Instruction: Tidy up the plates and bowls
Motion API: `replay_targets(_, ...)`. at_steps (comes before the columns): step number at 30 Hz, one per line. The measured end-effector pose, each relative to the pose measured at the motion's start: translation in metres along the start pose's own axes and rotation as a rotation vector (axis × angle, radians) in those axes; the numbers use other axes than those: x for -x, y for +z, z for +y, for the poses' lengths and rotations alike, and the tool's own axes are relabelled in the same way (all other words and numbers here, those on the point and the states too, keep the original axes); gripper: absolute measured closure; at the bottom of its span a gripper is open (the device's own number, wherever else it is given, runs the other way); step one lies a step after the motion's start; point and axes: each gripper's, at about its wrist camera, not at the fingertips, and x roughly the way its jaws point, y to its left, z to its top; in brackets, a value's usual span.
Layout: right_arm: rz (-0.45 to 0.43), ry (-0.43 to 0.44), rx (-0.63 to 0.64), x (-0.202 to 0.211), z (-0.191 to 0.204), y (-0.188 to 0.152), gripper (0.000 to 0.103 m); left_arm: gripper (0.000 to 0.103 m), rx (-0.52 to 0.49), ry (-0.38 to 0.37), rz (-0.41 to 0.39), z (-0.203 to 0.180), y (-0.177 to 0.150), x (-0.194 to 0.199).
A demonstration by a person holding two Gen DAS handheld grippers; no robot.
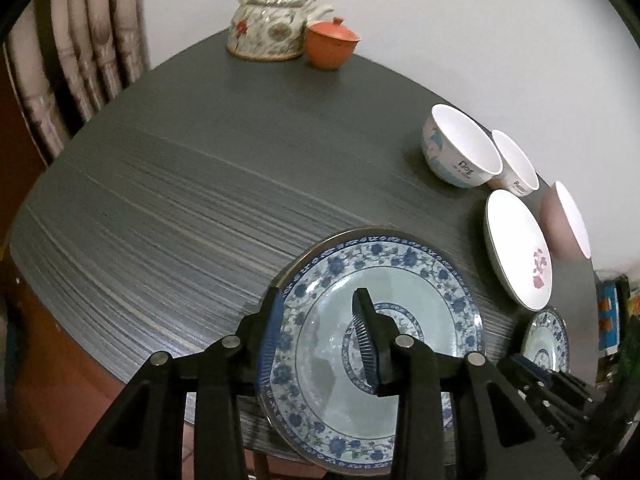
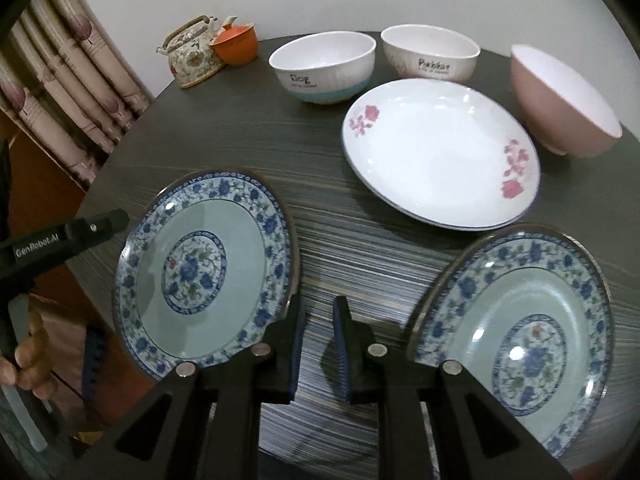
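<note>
two blue floral plates [image 2: 208, 276] [image 2: 532, 336] flat near table edge; white pink-flower plate [image 2: 440, 156] behind; three bowls [image 2: 324, 68] upright.

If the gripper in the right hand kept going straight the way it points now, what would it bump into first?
Probably the bare dark table. The right gripper points down into the gap between the two blue floral plates, with nothing between its fingers; depth is hard to judge.
</note>
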Motion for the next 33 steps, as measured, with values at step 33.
replay_targets(33,-0.129,-0.073,-0.042,0.095,-0.145,-0.045,0.08,0.057,-0.271,-0.2,-0.058,-0.129,-0.055,0.018)
